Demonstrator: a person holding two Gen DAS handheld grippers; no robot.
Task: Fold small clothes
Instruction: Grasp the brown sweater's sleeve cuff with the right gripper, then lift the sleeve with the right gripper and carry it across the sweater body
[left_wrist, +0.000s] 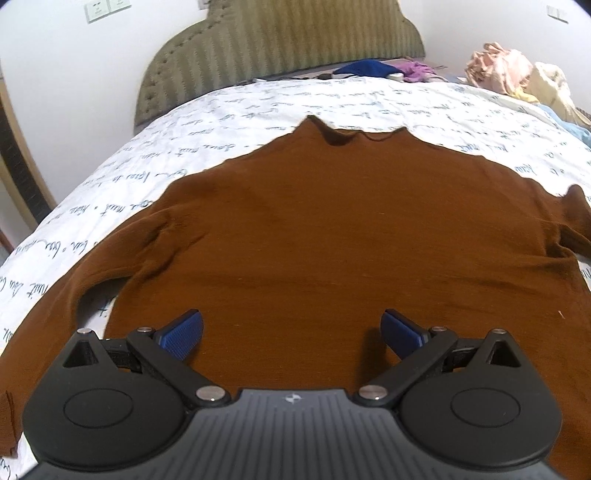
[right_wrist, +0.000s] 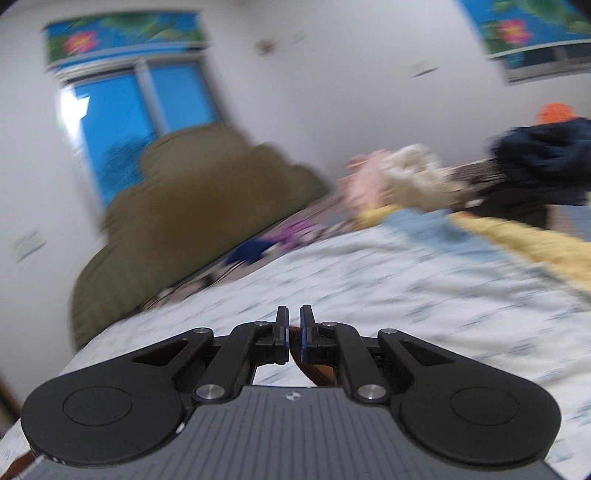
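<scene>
Left wrist view: looking down over a brown sweater (left_wrist: 332, 229) that is lying spread flat on the bed (left_wrist: 258, 99), front or back I cannot tell.
Sweater position: its collar is pointing toward the headboard (left_wrist: 280, 48), one sleeve is trailing off toward the left edge of the picture and the other is bunching at the right edge.
Left gripper (left_wrist: 291, 334): hanging just above the lower part of the sweater, its blue pads (left_wrist: 183, 334) standing wide apart with nothing between them; whether they are touching the knit cannot be told.
Bed cover: a white sheet printed with dark handwriting is showing all around the sweater.
Far end of the bed: a dark blue cloth (left_wrist: 364, 68) and a purple cloth (left_wrist: 419, 70) are lying near the headboard, and a heap of pale pink and cream clothes (left_wrist: 517, 74) is sitting at the right.
Right wrist view: heavily blurred and tilted, showing the bed, the headboard, a window (right_wrist: 136, 122) and the same heap of clothes.
Right gripper (right_wrist: 294, 334): its fingers are pressing nearly together, pinching a small fold of brown fabric that is showing in the narrow gap and hanging below the pads.
Held fabric: matching the sweater's colour; which part of the sweater it is cannot be told.
</scene>
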